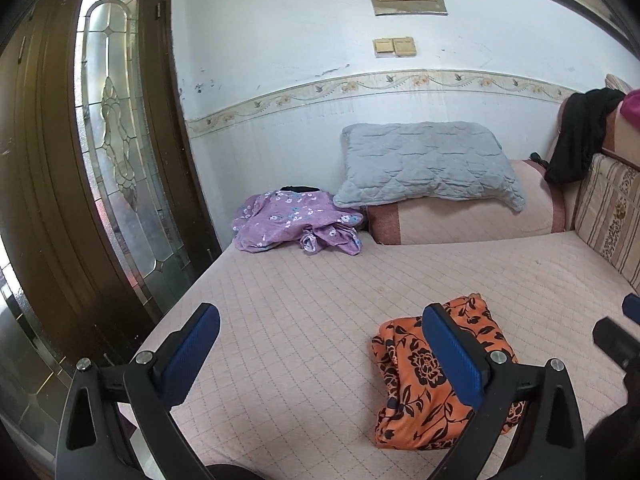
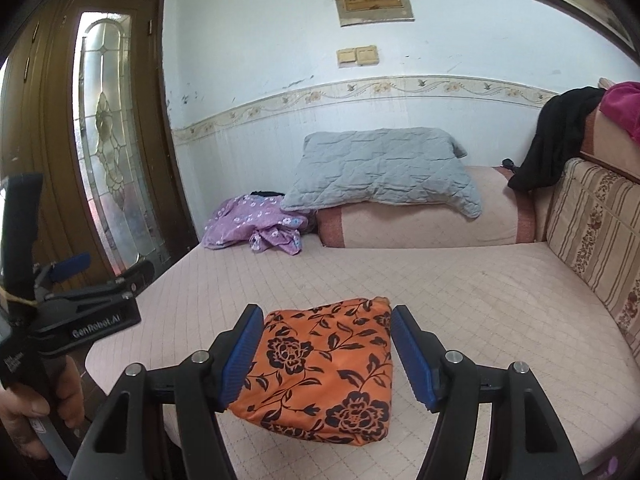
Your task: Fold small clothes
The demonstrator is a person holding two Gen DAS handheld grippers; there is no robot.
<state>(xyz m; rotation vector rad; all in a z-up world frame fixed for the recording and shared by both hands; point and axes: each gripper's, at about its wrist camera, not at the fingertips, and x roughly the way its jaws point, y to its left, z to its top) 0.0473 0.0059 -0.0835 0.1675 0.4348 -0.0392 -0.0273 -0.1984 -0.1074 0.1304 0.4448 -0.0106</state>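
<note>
The orange cloth (image 2: 324, 368) lies folded into a compact square near the front edge of the bed (image 2: 460, 292), flat on the quilted cover — by the look of it this piece is done or nearly so. The right gripper (image 2: 324, 354) hovers above it with jaws wide apart, one blue pad on either side of the bundle and, as far as the right view shows, neither touching it; that straddling pose would suit either a last press on the fold or a lift to carry it aside. The left gripper (image 1: 320, 354) is also spread open and holds nothing, standing off toward the front left corner of the bed, with the cloth (image 1: 436, 376) to its right — probably kept clear so it does not disturb the fold.

At the far left corner, against the wall and beside the bolster (image 1: 472, 216), a purple garment (image 1: 292, 222) lies crumpled and unfolded; it seems the next piece, set well apart from the work spot so the front of the bed stays free for folding. A grey pillow (image 1: 428, 164) rests on the bolster.
</note>
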